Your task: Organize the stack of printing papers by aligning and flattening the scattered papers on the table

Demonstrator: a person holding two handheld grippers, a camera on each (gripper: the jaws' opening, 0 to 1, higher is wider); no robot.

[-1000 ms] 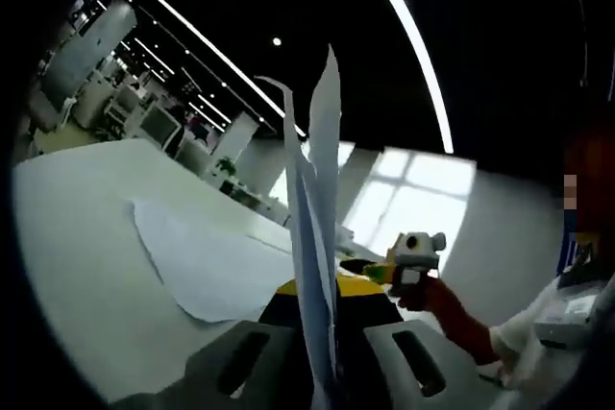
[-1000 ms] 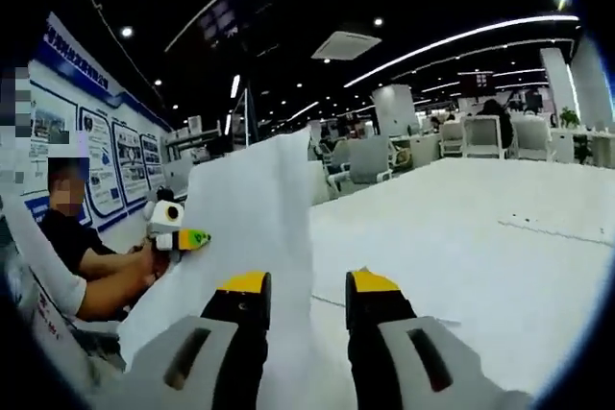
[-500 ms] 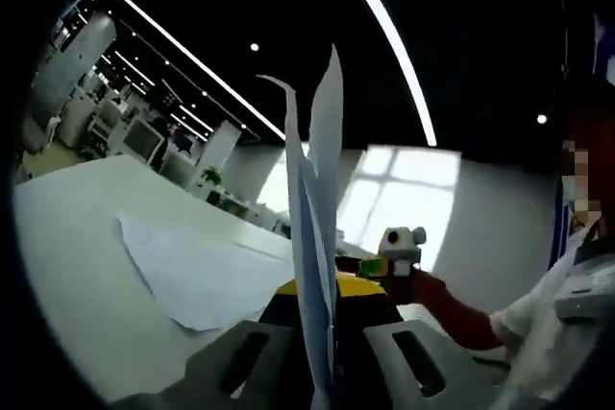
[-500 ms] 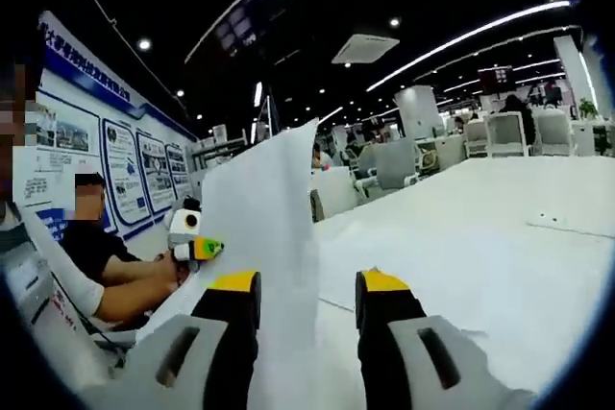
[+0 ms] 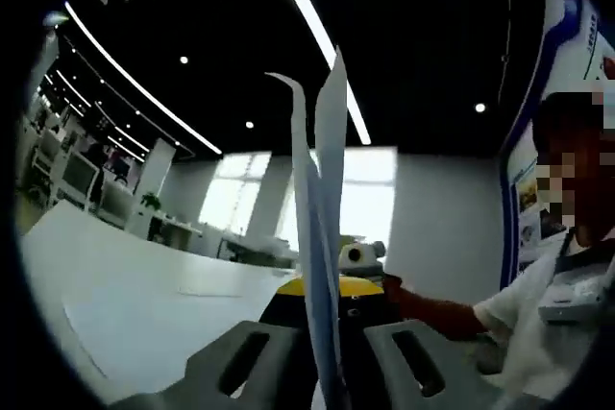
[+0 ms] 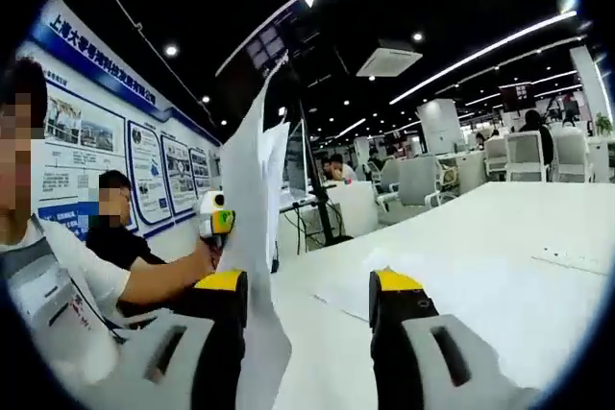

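While the sheets (image 5: 320,237) stand nearly edge-on and upright, the left gripper (image 5: 322,306) has its fingers pressed together on their lower edge, so the paper's long axis runs up and away from the desk (image 5: 125,285). At least two sheets fan apart at the top. In the right gripper view the same paper (image 6: 252,237) rises just beside the left finger (image 6: 223,333) of the right gripper (image 6: 312,333), whose fingers are spread with nothing between them. So the left one is the holder; the right sits beside the sheet's face. One more sheet (image 6: 404,280) lies flat on the desk, well apart. To square the stack, I judge the held sheets must come down onto it.
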